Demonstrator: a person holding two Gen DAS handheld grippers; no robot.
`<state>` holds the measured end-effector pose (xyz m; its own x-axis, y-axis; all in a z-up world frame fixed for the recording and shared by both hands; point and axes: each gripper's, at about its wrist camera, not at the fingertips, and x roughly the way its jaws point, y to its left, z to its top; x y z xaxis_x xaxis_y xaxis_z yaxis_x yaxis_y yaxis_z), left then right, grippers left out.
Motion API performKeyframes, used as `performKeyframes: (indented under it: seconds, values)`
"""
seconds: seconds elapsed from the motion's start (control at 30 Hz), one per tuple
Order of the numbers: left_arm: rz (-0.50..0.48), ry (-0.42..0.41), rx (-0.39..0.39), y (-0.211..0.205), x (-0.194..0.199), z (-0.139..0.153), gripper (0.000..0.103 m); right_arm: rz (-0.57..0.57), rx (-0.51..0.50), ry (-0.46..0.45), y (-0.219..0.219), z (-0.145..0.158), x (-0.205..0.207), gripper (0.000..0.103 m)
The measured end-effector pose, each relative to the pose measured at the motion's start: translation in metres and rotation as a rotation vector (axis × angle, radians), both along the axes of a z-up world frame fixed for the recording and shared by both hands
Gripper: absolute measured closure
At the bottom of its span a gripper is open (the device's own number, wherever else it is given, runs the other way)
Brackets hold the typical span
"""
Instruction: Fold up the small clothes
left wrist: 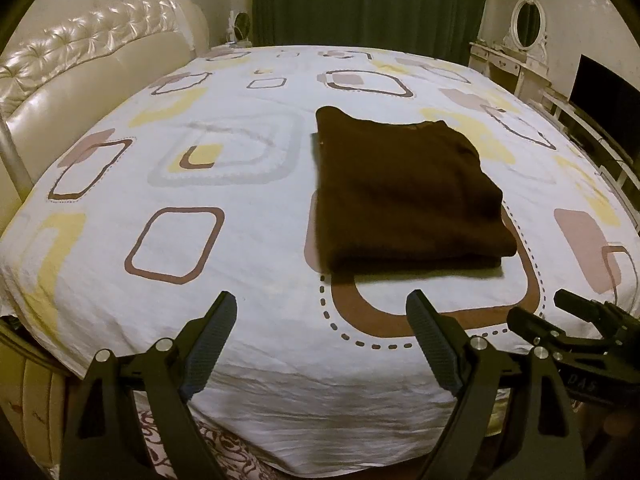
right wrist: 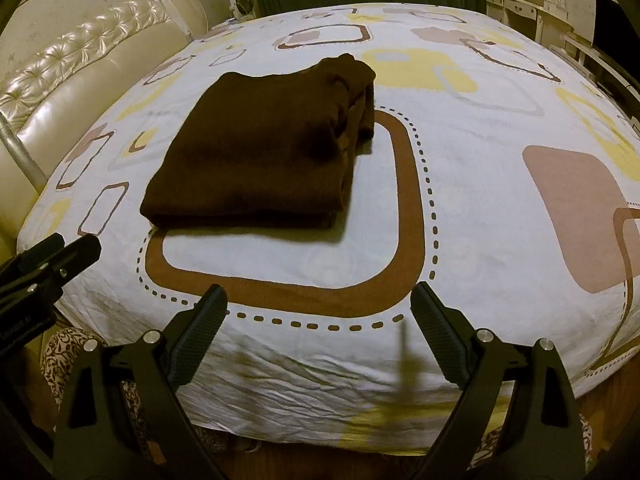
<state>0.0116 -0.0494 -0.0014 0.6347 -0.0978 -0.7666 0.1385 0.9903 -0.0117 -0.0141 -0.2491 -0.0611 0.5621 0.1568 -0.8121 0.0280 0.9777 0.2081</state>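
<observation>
Sweater: brown sweater (left wrist: 404, 196), folded into a thick rectangle, lies flat on the bed sheet (left wrist: 256, 248) toward the middle of the bed, partly covering a large brown printed square.
Layers: several thicknesses show at the near edge and, in the right wrist view, bunched folds at the far right corner (right wrist: 360, 92); that corner looks looser than the rest.
Left tongs: left gripper (left wrist: 322, 312) hovers over the near edge of the bed, jaws spread wide, gripping nothing, well short of the sweater.
Right tongs: right gripper (right wrist: 318, 304) likewise released and empty, held back near the bed edge, just beside the other.
Why held so: both seem drawn back because the folding looks finished; nothing needs pinning.
Why placed so: a flat, bare stretch of sheet gives room to fold and press.
Surroundings: padded headboard (left wrist: 92, 68) to the left, green curtain (left wrist: 372, 4) beyond.
Risk: the loose corner might slump if nudged.
</observation>
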Motion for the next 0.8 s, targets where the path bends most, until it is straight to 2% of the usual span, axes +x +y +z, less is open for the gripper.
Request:
performKeyframes:
  seconds: [0.57, 0.8]
  values:
    - [0.011, 0.015, -0.018, 0.0028, 0.0014, -0.0016, 0.017, 0.003, 0.003, 0.008, 0.0007, -0.0031, 0.0002, 0.01]
    - [0.024, -0.004, 0.004, 0.0003, 0.0018, 0.0023, 0.017, 0.007, 0.004, 0.012, 0.0, -0.0041, 0.0016, 0.01]
